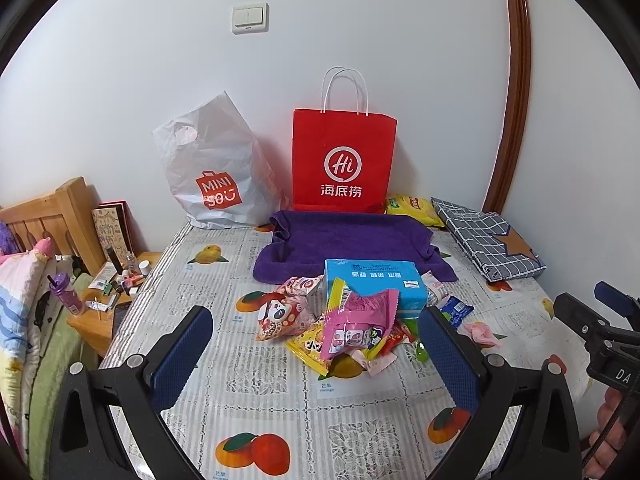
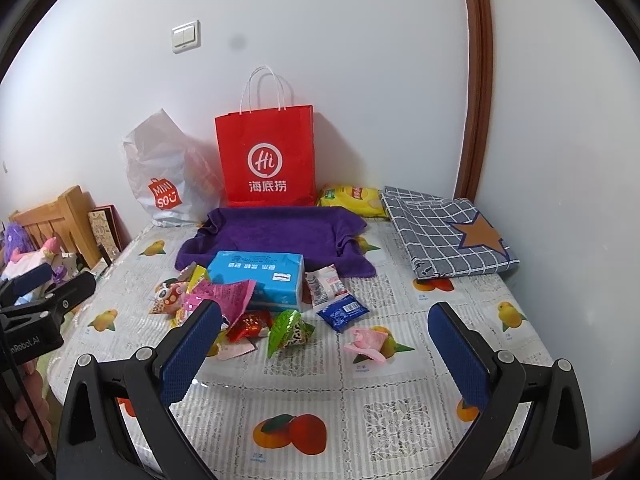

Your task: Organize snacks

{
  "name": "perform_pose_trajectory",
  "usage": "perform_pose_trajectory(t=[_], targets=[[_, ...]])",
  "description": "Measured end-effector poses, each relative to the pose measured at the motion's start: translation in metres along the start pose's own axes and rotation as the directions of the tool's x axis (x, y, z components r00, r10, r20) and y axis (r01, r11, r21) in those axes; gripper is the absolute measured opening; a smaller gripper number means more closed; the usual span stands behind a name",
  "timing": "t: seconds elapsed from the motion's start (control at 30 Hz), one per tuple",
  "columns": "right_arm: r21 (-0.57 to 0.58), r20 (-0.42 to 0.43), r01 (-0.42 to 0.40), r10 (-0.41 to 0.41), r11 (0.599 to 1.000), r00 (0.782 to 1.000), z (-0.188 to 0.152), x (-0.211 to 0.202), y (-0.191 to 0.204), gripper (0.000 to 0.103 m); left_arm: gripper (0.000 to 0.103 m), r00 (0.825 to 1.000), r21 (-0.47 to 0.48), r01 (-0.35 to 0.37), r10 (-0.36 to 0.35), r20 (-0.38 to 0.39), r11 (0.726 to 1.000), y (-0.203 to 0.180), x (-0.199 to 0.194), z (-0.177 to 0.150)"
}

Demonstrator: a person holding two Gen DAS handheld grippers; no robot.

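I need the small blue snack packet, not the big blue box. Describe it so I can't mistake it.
Start at the red paper bag against the wall, come forward over the purple towel to the light-blue tissue box. Just right of the box lies the small blue packet, flat and alone: dark navy with a white barcode.

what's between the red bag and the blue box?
The purple towel spreads between the red bag and blue box; right wrist view shows it.

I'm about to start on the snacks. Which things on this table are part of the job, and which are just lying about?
For the job:
- pink snack packet
- blue snack packet
- green snack packet
- yellow chip bag
- red paper bag, possibly the container

Lying about:
- blue tissue box
- purple towel
- checked cloth
- white plastic bag
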State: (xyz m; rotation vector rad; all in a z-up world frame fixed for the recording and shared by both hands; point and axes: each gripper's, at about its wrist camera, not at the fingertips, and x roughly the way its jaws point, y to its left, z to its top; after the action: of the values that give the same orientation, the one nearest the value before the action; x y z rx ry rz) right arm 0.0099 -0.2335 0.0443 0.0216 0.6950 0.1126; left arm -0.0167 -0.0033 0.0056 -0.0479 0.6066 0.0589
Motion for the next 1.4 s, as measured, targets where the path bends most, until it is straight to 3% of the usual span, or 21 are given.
perform_pose_trajectory(t=[0.53, 0.8, 1.07, 1.2, 1.3, 1.4], targets=[[-0.008, -0.005, 0.003, -0.003, 1.0, 1.0, 0.0, 0.015, -0.001, 0.102, 0.103, 1.0, 0.003, -0.024, 0.024, 0.003, 1.0, 0.002, 0.007, 0.001], [0.003, -0.018, 0.048, -0.047, 0.999, 0.999, 0.01, 0.035, -0.004, 0.102, 0.103, 1.0, -0.016, -0.02, 0.019, -0.023, 1.0, 0.006, 0.027, 0.007], [-0.013, -0.055, 0.083, -0.084, 0.996, 0.995, 0.017, 0.07, -0.018, 0.102, 0.103, 1.0, -0.023, -0.005, 0.005, 0.001, 1.0, 0.014, 0.045, 0.013], [0.017, -0.053, 0.061, -0.06, 0.998, 0.997, 0.017, 0.085, -0.03, 0.102, 0.103, 0.999, -0.024, -0.033, 0.032, -0.022, 0.999, 0.017, 0.064, 0.015], [0.026, -0.053, 0.089, -0.087, 0.996, 0.995, 0.012, 0.101, -0.041, 0.102, 0.103, 0.998, -0.009, -0.031, 0.03, -0.055, 0.999, 0.018, 0.081, 0.016], [0.05, -0.139, 0.093, -0.085, 0.994, 0.987, 0.007, 0.126, -0.053, 0.102, 0.103, 0.993, 0.014, -0.055, 0.056, -0.104, 0.998, 0.019, 0.103, 0.015]])
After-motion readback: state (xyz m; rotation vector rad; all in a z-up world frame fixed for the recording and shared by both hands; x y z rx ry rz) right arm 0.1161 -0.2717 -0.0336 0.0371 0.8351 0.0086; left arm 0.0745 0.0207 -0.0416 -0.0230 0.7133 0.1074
